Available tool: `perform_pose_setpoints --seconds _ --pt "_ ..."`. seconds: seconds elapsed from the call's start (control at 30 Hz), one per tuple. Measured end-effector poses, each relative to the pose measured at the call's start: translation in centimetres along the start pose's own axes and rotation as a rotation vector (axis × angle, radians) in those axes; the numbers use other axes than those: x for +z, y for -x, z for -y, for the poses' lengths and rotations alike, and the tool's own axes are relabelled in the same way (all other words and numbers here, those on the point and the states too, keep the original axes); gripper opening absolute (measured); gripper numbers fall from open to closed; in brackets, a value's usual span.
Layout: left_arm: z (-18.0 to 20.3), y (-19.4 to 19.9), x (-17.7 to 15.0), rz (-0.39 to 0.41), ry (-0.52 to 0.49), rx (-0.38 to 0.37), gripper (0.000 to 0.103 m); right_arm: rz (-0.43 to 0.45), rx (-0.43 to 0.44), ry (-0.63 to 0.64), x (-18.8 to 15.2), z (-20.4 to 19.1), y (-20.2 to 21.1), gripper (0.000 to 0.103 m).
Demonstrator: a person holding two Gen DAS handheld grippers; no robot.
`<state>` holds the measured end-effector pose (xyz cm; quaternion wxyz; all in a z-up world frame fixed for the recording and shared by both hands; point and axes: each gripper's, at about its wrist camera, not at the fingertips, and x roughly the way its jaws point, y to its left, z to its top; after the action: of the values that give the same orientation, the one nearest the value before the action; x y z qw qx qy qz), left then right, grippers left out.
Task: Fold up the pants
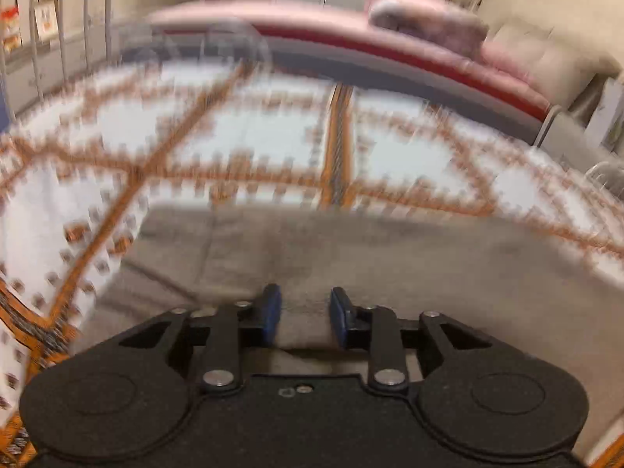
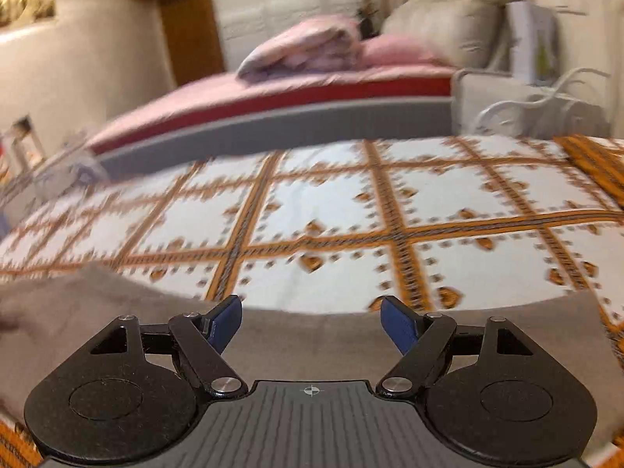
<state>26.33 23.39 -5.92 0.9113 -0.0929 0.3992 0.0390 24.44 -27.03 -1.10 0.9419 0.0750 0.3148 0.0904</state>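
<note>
The grey pants (image 1: pixel 351 257) lie flat on a white and orange patterned bedspread (image 1: pixel 249 132). In the left wrist view my left gripper (image 1: pixel 305 314) is over the pants, its blue pads partly closed with a fold of grey cloth between them. In the right wrist view the pants (image 2: pixel 312 335) fill the near foreground. My right gripper (image 2: pixel 310 321) is wide open just above their far edge, holding nothing. Both views are blurred by motion.
The patterned bedspread (image 2: pixel 331 210) stretches ahead. Beyond it stands a second bed (image 2: pixel 273 89) with pink bedding and a folded blanket (image 2: pixel 304 46). A white metal bed frame (image 2: pixel 546 97) and a beige cushion (image 2: pixel 448 27) are at the right.
</note>
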Motion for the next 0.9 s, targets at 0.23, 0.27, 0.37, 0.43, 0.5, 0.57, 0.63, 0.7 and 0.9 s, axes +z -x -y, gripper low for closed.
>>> perform_pose_setpoints --seconds 0.23,0.27,0.37,0.43,0.5,0.57,0.63,0.7,0.9 --pt "1.8 3.1 1.1 0.151 -0.008 -0.035 0.037 -0.069 -0.146 0.016 -0.4 3.7 -1.4 0.078" --pt "2.2 1.7 0.8 0.079 -0.041 -0.012 0.041 -0.013 -0.128 -0.042 -0.2 5.0 -0.2 0.078" --pt "2.6 -0.2 -1.4 0.047 -0.176 0.022 0.041 -0.072 -0.126 -0.119 -1.1 7.8 -0.6 0.081" --pt "2.5 1.1 -1.3 0.078 -0.144 0.005 0.053 -0.226 -0.225 -0.104 -2.4 9.2 -2.6 0.081" --pt "2.1 2.2 -1.1 0.104 -0.069 -0.033 0.073 -0.224 -0.248 -0.108 -3.1 10.6 -1.8 0.081" --pt "2.3 3.8 -0.9 0.153 -0.087 -0.014 0.083 -0.1 -0.241 -0.169 -2.9 12.2 1.4 0.081" --pt "2.7 5.2 -1.1 0.185 -0.126 0.02 0.088 -0.017 -0.254 -0.255 -3.3 14.2 4.7 0.081" --pt "2.5 5.6 -1.3 0.171 -0.13 0.03 0.088 0.028 -0.2 -0.401 -4.4 17.2 7.5 0.081" --pt "3.0 6.6 -2.4 0.116 -0.181 0.04 0.091 0.021 -0.175 -0.664 -8.0 22.9 10.9 0.044"
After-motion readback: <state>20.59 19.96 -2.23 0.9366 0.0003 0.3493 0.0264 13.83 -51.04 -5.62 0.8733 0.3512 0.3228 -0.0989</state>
